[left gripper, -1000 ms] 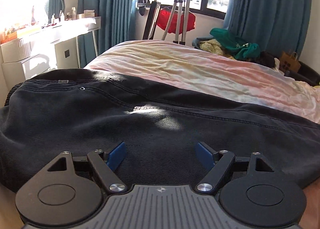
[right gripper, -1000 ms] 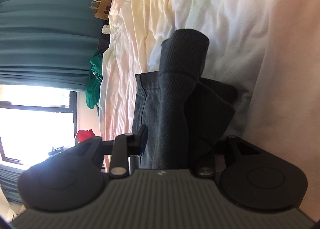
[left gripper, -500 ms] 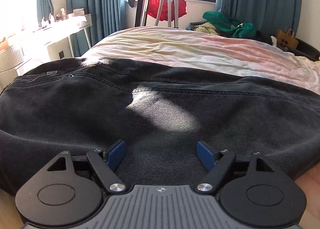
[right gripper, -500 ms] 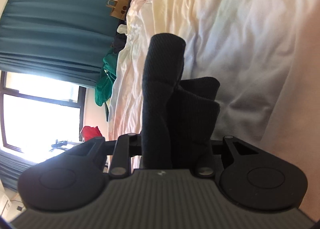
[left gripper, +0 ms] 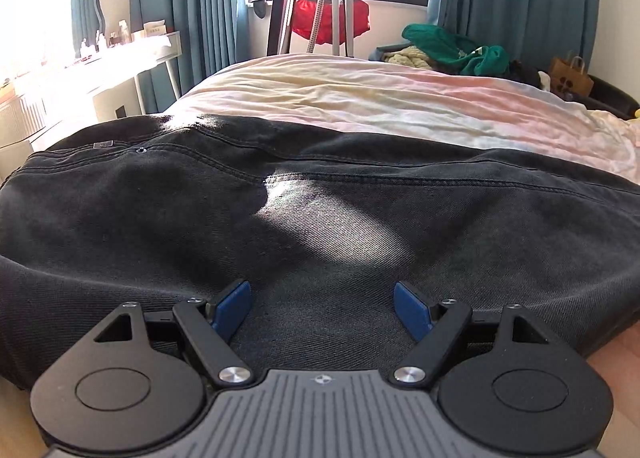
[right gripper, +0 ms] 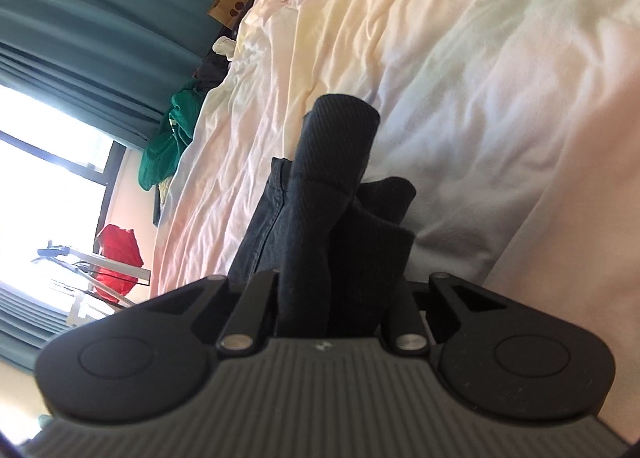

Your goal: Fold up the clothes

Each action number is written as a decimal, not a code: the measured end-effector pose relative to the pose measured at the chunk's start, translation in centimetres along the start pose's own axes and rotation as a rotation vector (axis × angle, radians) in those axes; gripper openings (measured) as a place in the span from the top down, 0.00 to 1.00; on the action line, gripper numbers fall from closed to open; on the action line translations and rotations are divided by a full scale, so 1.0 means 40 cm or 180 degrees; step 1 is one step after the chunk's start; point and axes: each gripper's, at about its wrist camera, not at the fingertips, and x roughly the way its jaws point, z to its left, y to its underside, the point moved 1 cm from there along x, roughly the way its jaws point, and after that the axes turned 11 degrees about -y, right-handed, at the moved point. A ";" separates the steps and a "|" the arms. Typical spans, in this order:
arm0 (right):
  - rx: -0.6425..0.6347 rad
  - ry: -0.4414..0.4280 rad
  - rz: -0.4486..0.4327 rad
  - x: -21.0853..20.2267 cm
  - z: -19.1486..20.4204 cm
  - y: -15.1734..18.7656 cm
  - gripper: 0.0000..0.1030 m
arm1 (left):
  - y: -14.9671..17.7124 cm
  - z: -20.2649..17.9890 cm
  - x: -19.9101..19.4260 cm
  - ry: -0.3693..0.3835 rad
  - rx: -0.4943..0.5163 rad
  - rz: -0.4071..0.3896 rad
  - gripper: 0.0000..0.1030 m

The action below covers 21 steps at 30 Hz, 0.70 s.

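Note:
Black jeans (left gripper: pixel 320 217) lie spread across the near side of the bed (left gripper: pixel 380 97). My left gripper (left gripper: pixel 322 294) hovers low over them, open, its blue pads (left gripper: pixel 232 306) wide apart with nothing pinched. In the right wrist view, a bunched leg end of the jeans (right gripper: pixel 332 161) stands up between the fingers of my right gripper (right gripper: pixel 338 290). Its jaws are closing on that fold and the cloth hides the pads. The pastel bedsheet (right gripper: pixel 480 77) lies behind it.
A white dresser (left gripper: pixel 132 53) stands to the left of the bed. By the window are a metal stand with a red garment (left gripper: pixel 332 17), a pile of green clothes (left gripper: pixel 452 45) and a brown paper bag (left gripper: pixel 570 75). Teal curtains frame the window.
The right gripper has rolled and risen a little, and its fingers have drawn closer around the bunched jeans. The left gripper has levelled slightly over the jeans and stayed open.

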 end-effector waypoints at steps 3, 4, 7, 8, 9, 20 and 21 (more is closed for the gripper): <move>-0.0275 -0.0004 -0.0096 -0.009 0.041 0.002 0.85 | 0.001 0.001 0.001 0.0003 0.0004 -0.0001 0.22; -0.0322 -0.0032 -0.0130 -0.016 0.052 0.005 0.85 | 0.001 0.001 0.002 0.0003 0.0004 0.0000 0.22; -0.0455 -0.0108 -0.0193 -0.031 0.079 0.008 0.85 | 0.002 -0.001 0.004 -0.0003 0.0018 -0.0001 0.22; -0.0536 -0.0124 -0.0201 -0.030 0.091 0.007 0.85 | 0.002 -0.001 0.004 -0.0003 0.0024 -0.0004 0.22; -0.0654 -0.0135 -0.0220 -0.033 0.106 0.010 0.85 | 0.003 -0.001 0.004 -0.0004 0.0031 -0.0006 0.22; -0.1892 -0.0572 -0.0426 -0.088 0.298 0.090 0.84 | 0.006 0.002 0.003 -0.0004 0.0022 -0.0040 0.22; -0.2078 -0.0624 -0.0428 -0.093 0.320 0.111 0.84 | 0.006 0.002 0.003 -0.0004 0.0020 -0.0041 0.22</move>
